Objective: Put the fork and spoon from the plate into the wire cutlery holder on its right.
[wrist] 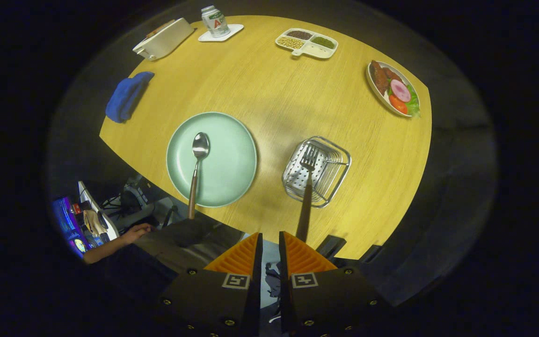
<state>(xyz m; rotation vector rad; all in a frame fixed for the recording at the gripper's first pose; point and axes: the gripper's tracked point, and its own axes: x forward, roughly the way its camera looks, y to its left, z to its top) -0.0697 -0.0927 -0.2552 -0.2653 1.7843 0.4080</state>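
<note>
The gripper (269, 243) is hovering high above the near edge of the table (274, 93), its orange fingers (239, 255) standing narrow with only a slim gap between them, and gripping nothing; no part of either utensil is lying between the pads.

Just ahead of the right finger, the fork (308, 187) is resting in the wire cutlery holder (316, 171), tines down on the perforated floor and the brown handle leaning out over the near rim toward the gripper; that half of the task is reading as done. The spoon (196, 168) is still lying on the green plate (211, 159), left of the holder, bowl near the plate's middle and wooden handle overhanging the near rim and the table edge.

Judged risks from here: the fingers, being nearly closed, are needing to widen before descent, otherwise they are striking the spoon handle and tipping it off the table; the overhanging handle is making such a fall likely; a pinch on the thin handle is liable to let the spoon swivel; the leaning fork is obstructing the holder's near side, so a careless drop is risking knocking it out or shifting the light basket.
</note>
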